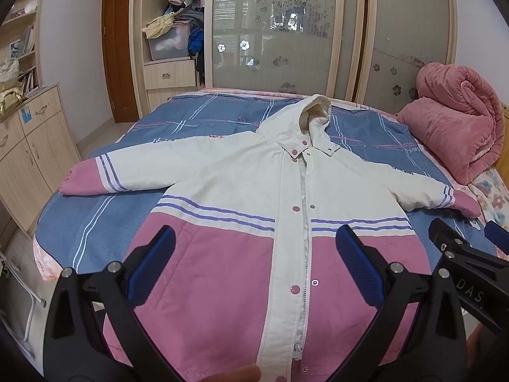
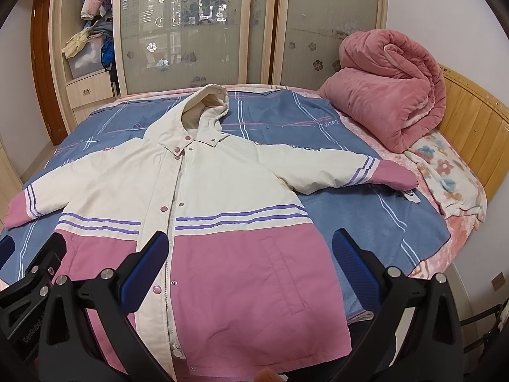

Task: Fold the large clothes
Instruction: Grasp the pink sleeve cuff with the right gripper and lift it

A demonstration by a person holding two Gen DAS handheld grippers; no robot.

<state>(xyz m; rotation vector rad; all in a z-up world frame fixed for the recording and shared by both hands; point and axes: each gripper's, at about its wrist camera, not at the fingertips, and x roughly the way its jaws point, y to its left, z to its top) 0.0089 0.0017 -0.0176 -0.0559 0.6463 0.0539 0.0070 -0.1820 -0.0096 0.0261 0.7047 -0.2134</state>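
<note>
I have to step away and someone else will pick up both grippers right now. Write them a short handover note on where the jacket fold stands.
Left gripper: open, empty, hovering over the pink hem area of the jacket.
Right gripper: open, empty, hovering over the jacket's lower right side, near the pocket.
Jacket: lies front up on the bed, snapped shut, both sleeves spread out to the sides, hood flat toward the wardrobe. A rolled pink blanket sits at the headboard end, apart from the jacket.
Done: jacket laid out flat.
Left: every fold; sleeves, body and hood are all unfolded.

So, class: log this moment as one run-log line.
stage: pre-fold | jacket: flat on bed, sleeves out | left gripper: open | right gripper: open
</note>
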